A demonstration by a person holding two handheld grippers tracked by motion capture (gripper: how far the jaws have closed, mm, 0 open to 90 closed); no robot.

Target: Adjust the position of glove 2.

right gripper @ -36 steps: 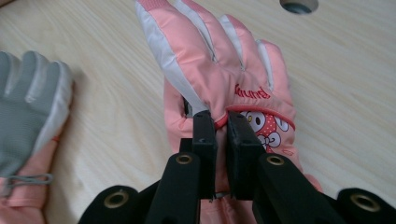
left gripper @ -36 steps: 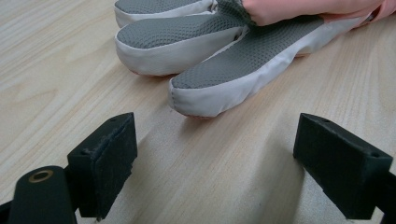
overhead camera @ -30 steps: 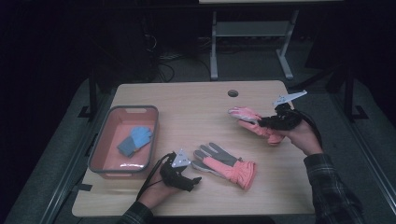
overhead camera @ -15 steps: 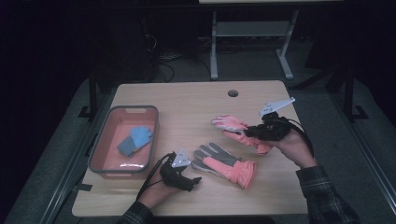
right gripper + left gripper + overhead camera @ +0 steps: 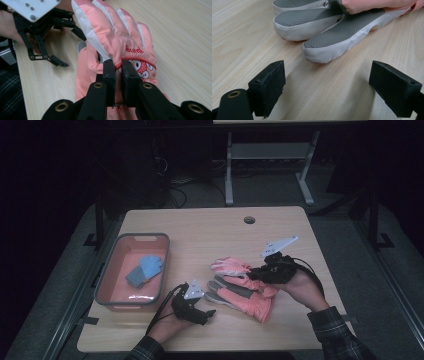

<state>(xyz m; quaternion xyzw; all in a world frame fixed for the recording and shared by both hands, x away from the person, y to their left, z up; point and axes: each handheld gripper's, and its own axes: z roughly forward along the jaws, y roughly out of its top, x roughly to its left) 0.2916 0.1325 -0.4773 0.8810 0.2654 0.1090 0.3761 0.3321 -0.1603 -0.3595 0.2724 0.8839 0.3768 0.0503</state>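
A pink glove [image 5: 229, 266] [image 5: 117, 32] with white stripes and a cartoon patch hangs from my right gripper [image 5: 254, 274] [image 5: 118, 65], which is shut on its back near the cuff. It is held over a second glove [image 5: 240, 296] [image 5: 324, 47], which lies on the table with its grey palm up. My left gripper [image 5: 207, 304] [image 5: 328, 75] rests on the table, open, with its pads on either side of that glove's fingertips and a little short of them. Nothing is between its jaws. The right gripper view also catches the left gripper [image 5: 42, 32] at the upper left.
A pink bin [image 5: 107, 285] with a grey rim stands at the table's left and holds a blue glove [image 5: 145, 269]. A round cable hole [image 5: 249, 220] is near the table's far edge. A metal stand [image 5: 265, 175] is on the floor behind.
My right gripper has carried the pink glove left and nearer to the person, from the right side to above the lying glove. The left gripper has stayed put.
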